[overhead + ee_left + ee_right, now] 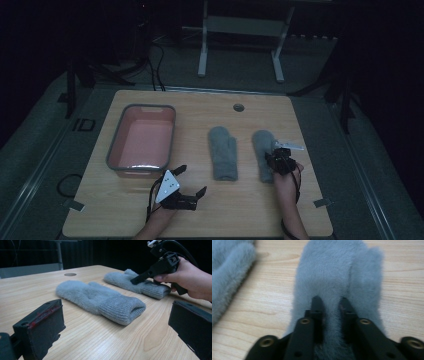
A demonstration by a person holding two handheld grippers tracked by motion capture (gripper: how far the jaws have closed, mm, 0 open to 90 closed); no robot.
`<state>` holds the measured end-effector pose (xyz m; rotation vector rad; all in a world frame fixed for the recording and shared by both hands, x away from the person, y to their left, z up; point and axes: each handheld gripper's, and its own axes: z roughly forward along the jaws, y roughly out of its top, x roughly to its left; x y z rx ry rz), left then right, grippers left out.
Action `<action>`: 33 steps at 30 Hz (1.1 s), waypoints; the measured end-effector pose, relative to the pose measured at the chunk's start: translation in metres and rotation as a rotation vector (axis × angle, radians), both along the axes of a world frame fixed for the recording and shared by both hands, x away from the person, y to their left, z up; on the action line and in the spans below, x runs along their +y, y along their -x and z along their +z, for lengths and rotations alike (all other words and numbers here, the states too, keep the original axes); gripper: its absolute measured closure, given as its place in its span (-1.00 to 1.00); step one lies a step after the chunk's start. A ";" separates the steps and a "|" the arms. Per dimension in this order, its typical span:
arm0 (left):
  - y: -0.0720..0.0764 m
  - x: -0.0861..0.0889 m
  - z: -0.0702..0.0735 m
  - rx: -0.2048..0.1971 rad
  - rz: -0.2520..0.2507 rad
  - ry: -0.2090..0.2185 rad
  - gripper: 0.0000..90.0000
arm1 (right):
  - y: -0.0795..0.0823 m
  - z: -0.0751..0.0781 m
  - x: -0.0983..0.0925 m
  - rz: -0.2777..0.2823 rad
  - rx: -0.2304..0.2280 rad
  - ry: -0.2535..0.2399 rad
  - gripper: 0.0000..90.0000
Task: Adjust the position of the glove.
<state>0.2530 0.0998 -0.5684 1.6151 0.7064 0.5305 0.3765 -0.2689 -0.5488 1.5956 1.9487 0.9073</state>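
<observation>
Two grey mittens lie side by side on the wooden table, right of centre in the high view, cuffs toward the bottom edge. The right gripper sits on the right mitten, near its cuff, and its fingers are drawn close together, pinching a ridge of the fluffy fabric between them, as the right gripper view shows from just above. The left mitten lies flat, apart from both grippers. Toward the lower left of the high view, the left gripper rests low over bare table with its fingers spread wide and nothing between them; its own view looks across at both mittens. A grey-rimmed pink tub stands at the left of the table, just above the left gripper.
</observation>
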 end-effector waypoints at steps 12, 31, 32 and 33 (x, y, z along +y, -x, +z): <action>0.000 0.000 0.000 0.001 0.001 0.002 -0.99 | 0.007 0.049 0.023 -0.065 -0.077 -0.037 0.81; 0.000 0.000 0.000 -0.001 -0.002 0.000 -0.99 | 0.007 0.084 0.120 0.043 -0.114 -0.092 0.80; 0.000 0.000 0.000 -0.001 -0.003 0.001 -0.99 | 0.006 0.082 0.124 0.058 -0.101 -0.105 0.80; 0.000 0.000 0.000 -0.001 -0.003 0.001 -0.99 | 0.006 0.080 0.127 0.065 -0.095 -0.110 0.80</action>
